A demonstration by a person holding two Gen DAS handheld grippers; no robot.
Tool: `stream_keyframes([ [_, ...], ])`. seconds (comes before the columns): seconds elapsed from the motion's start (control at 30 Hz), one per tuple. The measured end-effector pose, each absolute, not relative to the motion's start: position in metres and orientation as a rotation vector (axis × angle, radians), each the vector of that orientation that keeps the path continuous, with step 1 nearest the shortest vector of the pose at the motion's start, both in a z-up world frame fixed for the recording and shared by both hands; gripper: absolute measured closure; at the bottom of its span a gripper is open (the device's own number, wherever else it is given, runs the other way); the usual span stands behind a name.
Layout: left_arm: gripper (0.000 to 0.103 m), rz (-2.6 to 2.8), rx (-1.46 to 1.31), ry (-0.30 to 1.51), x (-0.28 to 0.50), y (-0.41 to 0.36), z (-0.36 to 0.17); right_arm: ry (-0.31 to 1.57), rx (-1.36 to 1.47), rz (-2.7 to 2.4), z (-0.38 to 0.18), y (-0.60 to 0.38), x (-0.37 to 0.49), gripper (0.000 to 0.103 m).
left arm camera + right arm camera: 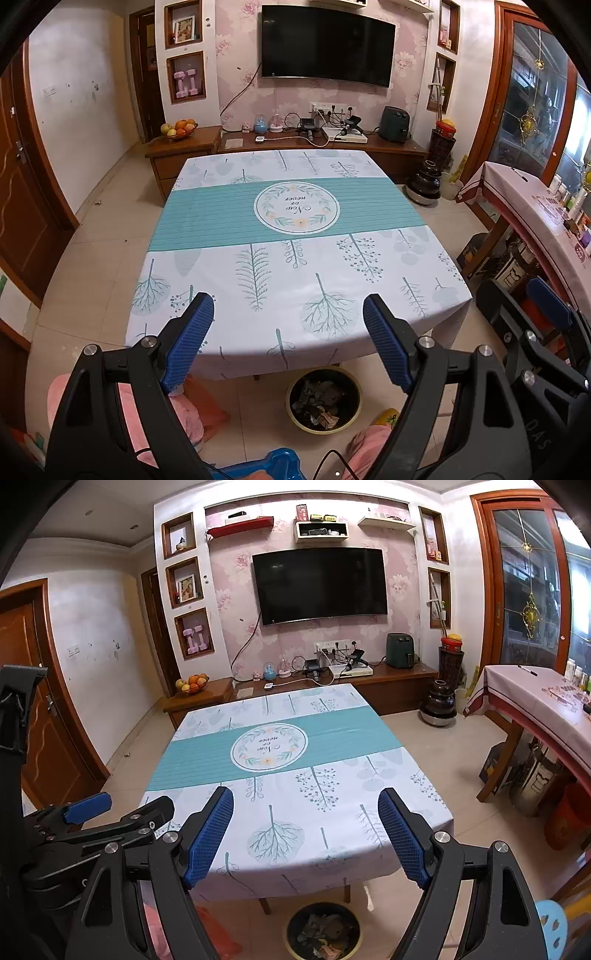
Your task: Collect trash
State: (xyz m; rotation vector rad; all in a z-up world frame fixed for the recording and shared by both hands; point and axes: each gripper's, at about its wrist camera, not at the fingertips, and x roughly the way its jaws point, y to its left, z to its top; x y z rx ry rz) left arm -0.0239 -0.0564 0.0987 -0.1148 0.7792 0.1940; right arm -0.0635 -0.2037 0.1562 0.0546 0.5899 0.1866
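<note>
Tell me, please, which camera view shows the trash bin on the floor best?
The left wrist view: the trash bin appears whole, rim and the crumpled waste inside, just before the table. In the right wrist view the bin is cut off by the picture's bottom edge.

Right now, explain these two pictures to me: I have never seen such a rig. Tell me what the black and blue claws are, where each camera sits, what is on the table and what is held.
The claws are two hand-held grippers, one in each of a person's hands. Each carries a wide-angle camera looking along its fingers. One picture is from the left gripper, the other from the right gripper; each also shows the other at its edge. Both are open and hold nothing. Ahead is a table under a leaf-print cloth; nothing lies on it. On the floor below is a round trash bin with crumpled waste inside.
</note>
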Motion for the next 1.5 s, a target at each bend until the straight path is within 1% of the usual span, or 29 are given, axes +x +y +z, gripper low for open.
stream_keyframes([
  [1.3,0.022,0.218,-0.103,0.81,-0.019,-0.047,0.085,0.607,0.066,0.182,0.15,-0.208,-0.06,0.021],
  [1.5,0.022,0.219,-0.102,0.818,-0.021,-0.046,0.082,0.611,0.067,0.178,0.141,-0.209,-0.063,0.021],
])
